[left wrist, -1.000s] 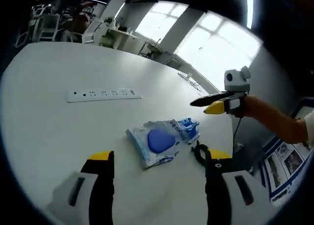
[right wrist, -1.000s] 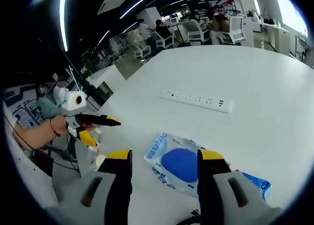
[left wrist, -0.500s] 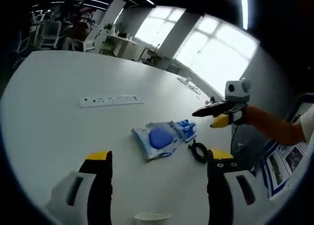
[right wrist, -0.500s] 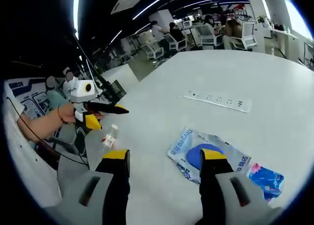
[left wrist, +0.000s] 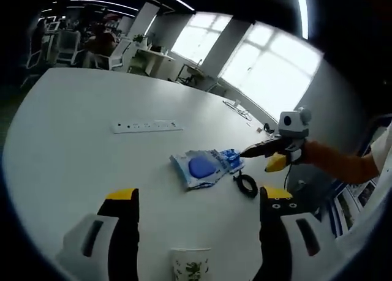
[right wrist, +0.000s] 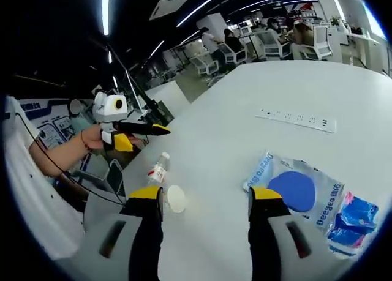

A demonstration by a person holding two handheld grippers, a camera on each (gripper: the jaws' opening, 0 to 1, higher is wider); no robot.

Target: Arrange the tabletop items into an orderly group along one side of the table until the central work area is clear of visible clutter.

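Left gripper view: my left gripper (left wrist: 195,207) hangs above the white tabletop (left wrist: 67,140), jaws spread, gripping nothing. Straight ahead lies the clear plastic packet with a blue round pad inside (left wrist: 201,168), touching a small blue wrapper (left wrist: 233,158) on its right; a black coiled cable (left wrist: 246,185) sits just beside them. A white power strip (left wrist: 147,126) lies beyond, and a white paper cup with a green leaf print (left wrist: 191,269) stands between my jaws. My right gripper (left wrist: 269,155) hovers at right, and whether it's released I cannot tell here.

Right gripper view: here my right gripper (right wrist: 205,201) is parted and empty. The packet (right wrist: 297,189) lies ahead-right, blue lettering too distorted to read. It looks light, limp and slippery, so I'd pinch a flat edge. A small clear plastic bottle (right wrist: 159,168) lies ahead-left; the cup (right wrist: 176,198) shows its rim between my jaws.
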